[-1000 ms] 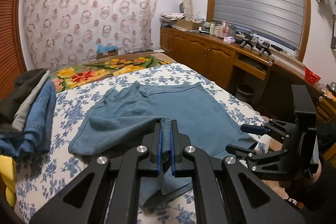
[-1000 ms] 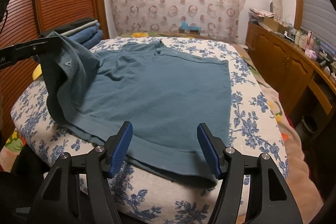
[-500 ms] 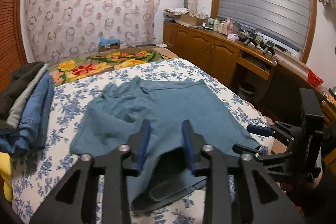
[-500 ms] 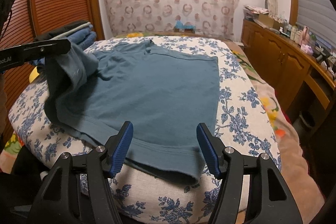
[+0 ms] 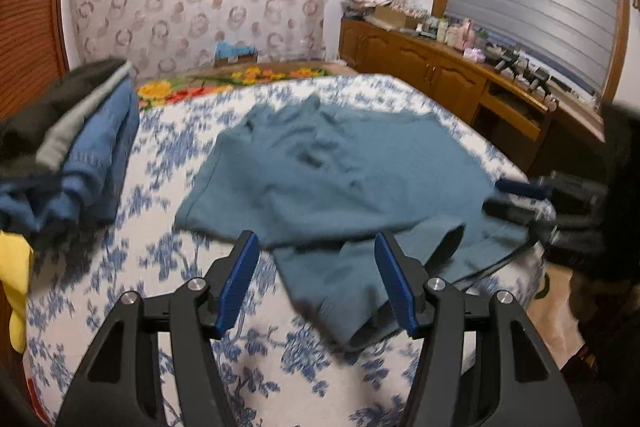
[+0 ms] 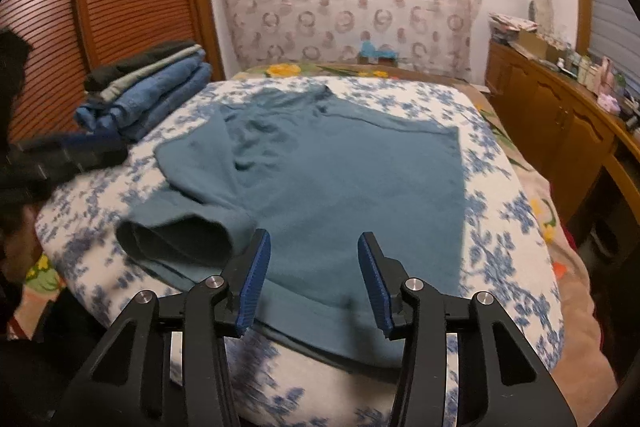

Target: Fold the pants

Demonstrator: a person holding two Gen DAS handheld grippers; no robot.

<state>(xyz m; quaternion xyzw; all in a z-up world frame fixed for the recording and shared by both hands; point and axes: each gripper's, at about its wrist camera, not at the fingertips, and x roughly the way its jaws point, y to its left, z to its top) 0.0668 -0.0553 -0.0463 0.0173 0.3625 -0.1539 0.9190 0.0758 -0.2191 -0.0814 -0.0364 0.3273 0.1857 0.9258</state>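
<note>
The teal pants (image 5: 336, 179) lie spread on the bed (image 5: 120, 267), also in the right wrist view (image 6: 340, 179). One leg end (image 5: 348, 291) lies crumpled near the front edge, its opening showing in the right wrist view (image 6: 176, 239). My left gripper (image 5: 316, 279) is open and empty, just above that leg end. My right gripper (image 6: 312, 279) is open and empty, over the pants' near hem. The right gripper also shows blurred in the left wrist view (image 5: 532, 195), and the left gripper in the right wrist view (image 6: 72, 151).
A stack of folded clothes (image 6: 148, 95) sits on the bed's left side, also in the left wrist view (image 5: 72, 155). A yellow item (image 5: 14, 287) lies at the left edge. A wooden cabinet (image 6: 560, 115) runs along the right. A louvred wooden door (image 6: 100, 7) stands left.
My left gripper opened and let go of the pant leg, which dropped onto the bed near the front edge. The left gripper drew back. The right gripper stayed open over the hem.
</note>
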